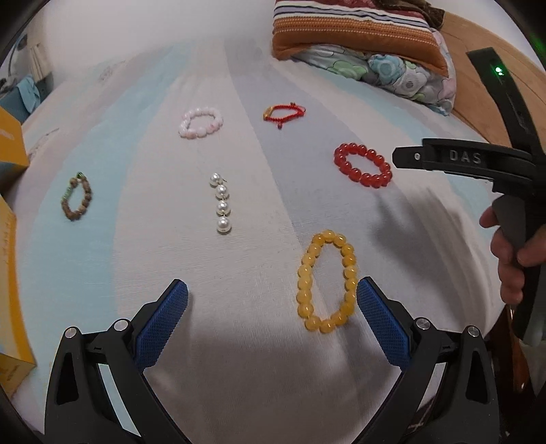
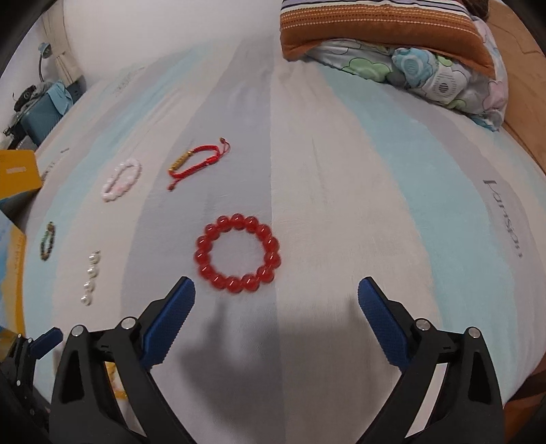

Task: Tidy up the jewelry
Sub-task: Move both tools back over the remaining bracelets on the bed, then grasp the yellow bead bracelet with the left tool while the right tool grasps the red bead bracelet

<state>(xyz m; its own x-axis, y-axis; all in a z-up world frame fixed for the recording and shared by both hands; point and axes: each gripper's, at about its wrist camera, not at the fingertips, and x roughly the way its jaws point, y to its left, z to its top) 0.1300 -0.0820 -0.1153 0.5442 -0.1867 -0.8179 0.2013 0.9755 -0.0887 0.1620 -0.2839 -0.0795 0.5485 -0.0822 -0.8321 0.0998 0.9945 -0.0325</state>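
Observation:
Several bracelets lie on a striped bedsheet (image 1: 136,259). In the left wrist view: yellow bead bracelet (image 1: 327,280), red bead bracelet (image 1: 362,169), red cord bracelet (image 1: 284,112), pink bead bracelet (image 1: 200,122), pearl string (image 1: 221,203), brown-green bead bracelet (image 1: 77,198). My left gripper (image 1: 272,290) is open and empty; its right finger touches the yellow bracelet's side. My right gripper (image 2: 276,290) is open and empty, just short of the red bead bracelet (image 2: 237,252). The right gripper also shows in the left wrist view (image 1: 396,157) beside the red beads.
A striped pillow (image 1: 355,30) on a floral quilt (image 1: 392,73) lies at the far end of the bed. Yellow boxes (image 1: 10,143) stand at the left edge. A wooden bed frame (image 1: 477,85) runs along the right. Blue furniture (image 2: 47,109) stands far left.

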